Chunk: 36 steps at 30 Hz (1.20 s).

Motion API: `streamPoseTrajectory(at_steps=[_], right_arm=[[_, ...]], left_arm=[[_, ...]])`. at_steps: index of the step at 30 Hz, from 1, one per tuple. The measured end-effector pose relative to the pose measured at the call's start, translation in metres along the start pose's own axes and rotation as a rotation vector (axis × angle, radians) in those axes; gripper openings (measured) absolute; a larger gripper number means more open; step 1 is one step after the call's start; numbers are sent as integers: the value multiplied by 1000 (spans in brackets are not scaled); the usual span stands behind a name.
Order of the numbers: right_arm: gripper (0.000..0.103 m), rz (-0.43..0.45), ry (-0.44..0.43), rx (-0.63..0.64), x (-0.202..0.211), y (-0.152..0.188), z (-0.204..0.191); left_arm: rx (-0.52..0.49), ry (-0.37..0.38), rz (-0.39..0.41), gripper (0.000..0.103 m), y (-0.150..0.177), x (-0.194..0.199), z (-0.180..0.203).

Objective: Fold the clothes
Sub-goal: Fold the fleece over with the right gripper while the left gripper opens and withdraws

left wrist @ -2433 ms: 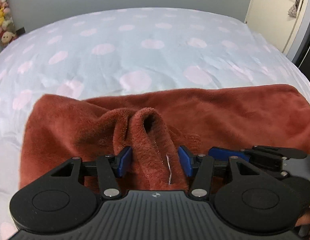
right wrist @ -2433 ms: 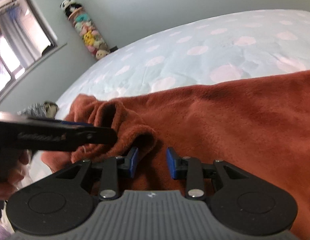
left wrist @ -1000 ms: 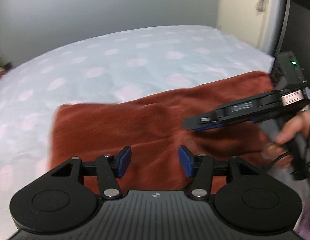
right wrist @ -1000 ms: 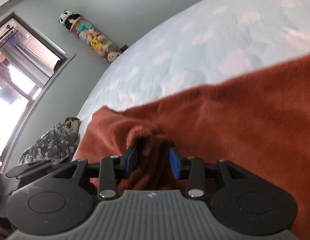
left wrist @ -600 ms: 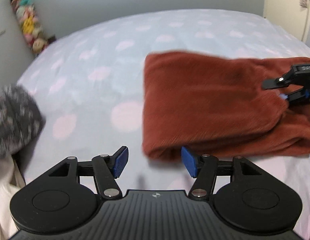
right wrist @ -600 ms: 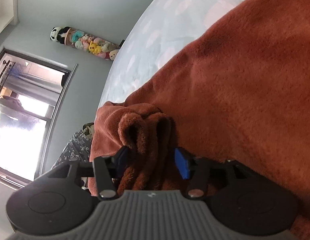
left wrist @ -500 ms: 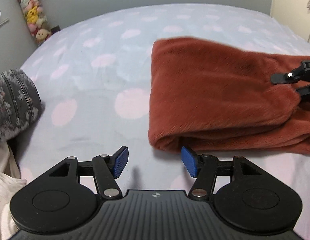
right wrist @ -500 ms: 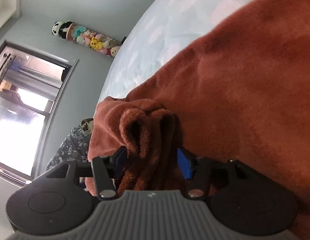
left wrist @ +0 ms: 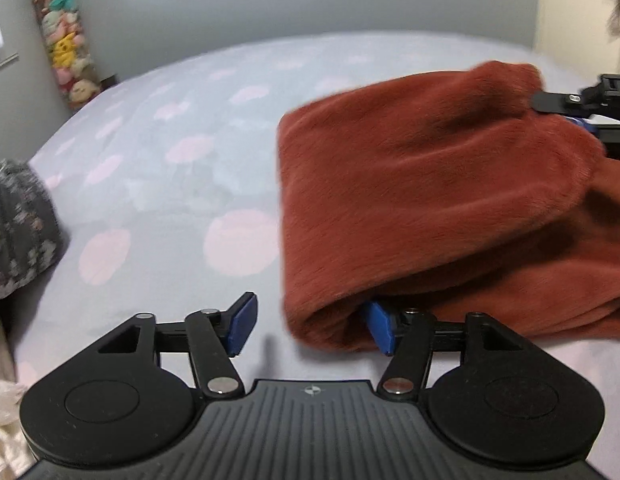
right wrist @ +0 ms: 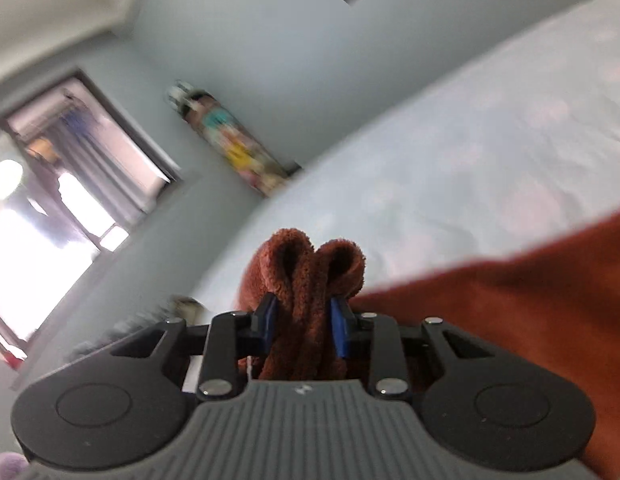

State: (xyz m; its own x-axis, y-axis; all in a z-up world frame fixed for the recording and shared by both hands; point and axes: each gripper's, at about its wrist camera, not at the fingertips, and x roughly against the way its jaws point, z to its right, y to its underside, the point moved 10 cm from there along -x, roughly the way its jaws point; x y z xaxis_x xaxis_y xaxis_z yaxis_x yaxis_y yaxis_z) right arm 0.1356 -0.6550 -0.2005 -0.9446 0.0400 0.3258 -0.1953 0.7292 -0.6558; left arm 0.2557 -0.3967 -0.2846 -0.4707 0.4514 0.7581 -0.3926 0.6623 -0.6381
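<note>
Your left gripper [left wrist: 306, 326] points steeply down at the bed [left wrist: 182, 168], low over the sheet. Its jaws have just been closing but stand apart: the left pad is over bare sheet, and the right pad is tucked under the near folded edge of the fleece [left wrist: 430, 200]. A corner of that fold sits between the pads, and no pad presses on it from the left side, so nothing is gripped there.

Your right gripper [right wrist: 304, 326] is tilted only a little below level and rolled, so the room leans in its view. Its jaws have just been closing, and both blue pads now pinch a bunched double fold of the fleece [right wrist: 310, 280], which stands up in two loops just past the fingertips. In the left view the same gripper [left wrist: 582, 114] shows at the far right edge, holding the raised top layer of the fleece.

The fleece lies folded on the right half of the bed, its upper layer lifted off the lower one toward the right gripper.

Around you: a grey patterned garment [left wrist: 18, 236] at the left edge of the bed, a column of soft toys [left wrist: 64, 48] in the far corner, a window [right wrist: 58, 184] on the wall, a door [left wrist: 582, 12] at far right. The right view is blurred
</note>
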Motion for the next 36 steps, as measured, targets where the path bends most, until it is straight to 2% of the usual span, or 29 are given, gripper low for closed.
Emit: streamPoseTrajectory(at_steps=[3, 6, 10, 14, 17, 19, 22, 23, 28, 32, 36], right_arm=[[30, -43, 48, -93, -10, 15, 31], [29, -70, 77, -120, -14, 23, 40], [29, -82, 52, -104, -11, 18, 30], [29, -158, 150, -132, -17, 36, 58], [30, -168, 142, -159, -16, 38, 68], [37, -168, 153, -137, -12, 35, 67], [42, -161, 186, -95, -1, 29, 62], [43, -147, 200, -81, 4, 25, 60], [47, -62, 251, -52, 36, 1, 59], [51, 1, 305, -43, 72, -15, 65], [50, 84, 370, -58, 128, -32, 77]], left_arm=[[53, 25, -15, 20, 1, -4, -4], [59, 10, -21, 15, 3, -2, -6], [145, 38, -41, 15, 7, -3, -15], [104, 23, -64, 15, 9, -4, -11], [74, 24, -76, 18, 10, 3, -10], [65, 24, -96, 21, 11, 10, -11], [41, -27, -103, 22, 13, 23, -19], [34, -46, -102, 22, 13, 27, -22], [88, -39, -64, 22, 5, 50, -20], [90, -22, -34, 27, -7, 62, -2], [74, 23, 10, 27, -22, 75, 27]])
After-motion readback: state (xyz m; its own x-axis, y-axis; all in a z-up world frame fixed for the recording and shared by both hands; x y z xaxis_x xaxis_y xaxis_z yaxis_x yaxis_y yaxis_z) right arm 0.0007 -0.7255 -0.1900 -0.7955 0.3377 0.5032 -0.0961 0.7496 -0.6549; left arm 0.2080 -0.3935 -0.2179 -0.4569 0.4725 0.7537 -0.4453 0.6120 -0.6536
